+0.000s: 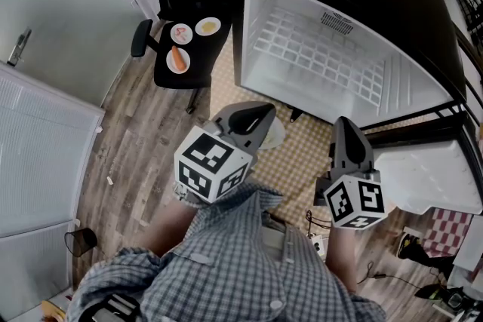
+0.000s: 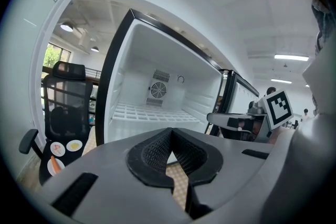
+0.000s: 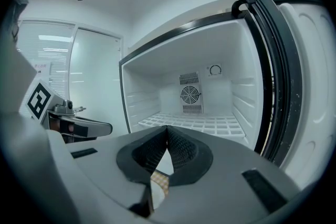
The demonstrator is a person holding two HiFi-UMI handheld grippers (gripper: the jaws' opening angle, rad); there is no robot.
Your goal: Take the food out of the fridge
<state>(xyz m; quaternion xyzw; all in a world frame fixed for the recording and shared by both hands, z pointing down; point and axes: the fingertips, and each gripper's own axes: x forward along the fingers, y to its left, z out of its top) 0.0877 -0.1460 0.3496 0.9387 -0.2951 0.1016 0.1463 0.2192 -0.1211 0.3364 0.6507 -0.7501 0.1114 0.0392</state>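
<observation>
The black fridge (image 1: 302, 4) stands open in front of me, its white inside bare down to the wire shelf (image 1: 317, 56). Both gripper views look straight into it, at the fridge (image 2: 157, 60) and the fridge (image 3: 199, 55), and show no food. Food sits on three small plates on a black chair seat (image 1: 198, 49) to the left: a carrot plate (image 1: 178, 59), a yellow-food plate (image 1: 207, 27) and a third plate (image 1: 181, 33). My left gripper (image 1: 266, 111) (image 2: 171, 131) and right gripper (image 1: 341, 122) (image 3: 167, 128) hover side by side before the fridge, both shut and holding nothing.
The fridge door (image 1: 430, 177) swings open to the right. A checked mat (image 1: 302, 154) lies under the fridge front. A white cabinet (image 1: 38, 154) stands on the left, a dark cup (image 1: 79, 241) on the wood floor. Cables and a power strip (image 1: 317, 241) lie near my feet.
</observation>
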